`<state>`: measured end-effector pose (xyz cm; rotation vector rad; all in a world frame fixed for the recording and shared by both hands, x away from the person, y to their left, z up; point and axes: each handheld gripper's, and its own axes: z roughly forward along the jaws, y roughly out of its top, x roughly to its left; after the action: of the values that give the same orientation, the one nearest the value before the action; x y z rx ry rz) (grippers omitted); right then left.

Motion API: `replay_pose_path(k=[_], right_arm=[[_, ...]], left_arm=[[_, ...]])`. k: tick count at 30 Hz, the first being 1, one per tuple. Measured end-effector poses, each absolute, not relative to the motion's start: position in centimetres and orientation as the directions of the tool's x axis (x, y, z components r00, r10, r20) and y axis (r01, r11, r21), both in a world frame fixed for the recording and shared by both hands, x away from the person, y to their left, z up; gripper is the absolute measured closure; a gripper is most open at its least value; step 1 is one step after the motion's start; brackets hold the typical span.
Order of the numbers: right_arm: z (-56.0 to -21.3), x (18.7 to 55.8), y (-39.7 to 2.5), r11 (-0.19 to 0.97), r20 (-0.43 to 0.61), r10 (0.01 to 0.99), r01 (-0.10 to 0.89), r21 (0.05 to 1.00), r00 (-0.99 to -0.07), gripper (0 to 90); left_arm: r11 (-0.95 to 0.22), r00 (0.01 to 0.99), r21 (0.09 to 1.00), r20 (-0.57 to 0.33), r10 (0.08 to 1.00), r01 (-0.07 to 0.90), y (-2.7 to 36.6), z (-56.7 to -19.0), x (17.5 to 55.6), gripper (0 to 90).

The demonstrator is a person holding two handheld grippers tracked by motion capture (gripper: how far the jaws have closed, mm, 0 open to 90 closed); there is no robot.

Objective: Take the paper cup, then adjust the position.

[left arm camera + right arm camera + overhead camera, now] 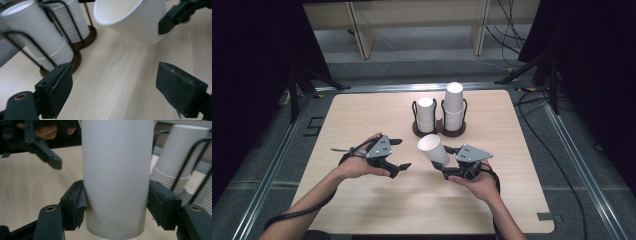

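Now: R gripper (pixel 445 161) jaws clamped on paper cup (pixel 433 149) | L gripper (pixel 398 154) jaws apart, nearby | cup stacks (pixel 441 113) in rack behind

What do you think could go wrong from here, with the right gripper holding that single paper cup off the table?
The right gripper clamps the thin paper cup across its wall; squeezing harder could dent it. The cup is tilted with its mouth toward the open left gripper, so a hasty reach could knock it askew. The taller stack rises well above its wire holder, so a nudge might topple it.
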<state>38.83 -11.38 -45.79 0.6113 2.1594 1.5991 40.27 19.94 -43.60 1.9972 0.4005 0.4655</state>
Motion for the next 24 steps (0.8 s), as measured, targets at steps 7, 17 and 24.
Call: replay_pose_path(k=[7, 17, 24], right_arm=[[-46.0, 38.5, -12.9, 0.142, -0.001, 0.697, 0.136, 0.98, -0.717, 35.2], [-45.6, 38.2, -13.7, 0.056, 0.044, 0.748, 0.129, 0.99, -0.662, 35.4], [-45.6, 38.3, -13.6, 0.075, 0.015, 0.763, 0.112, 0.991, -0.646, 35.4]], left_arm=[[-0.308, 0.759, 0.94, 0.094, 0.644, 0.144, 20.9, -45.7, 39.1, 14.1], [-0.286, 0.733, 0.94, 0.062, 0.677, 0.185, 20.8, -46.8, 38.7, 14.4], [-0.229, 0.704, 0.951, 0.017, 0.71, 0.208, 20.9, -46.1, 39.0, 14.3]])
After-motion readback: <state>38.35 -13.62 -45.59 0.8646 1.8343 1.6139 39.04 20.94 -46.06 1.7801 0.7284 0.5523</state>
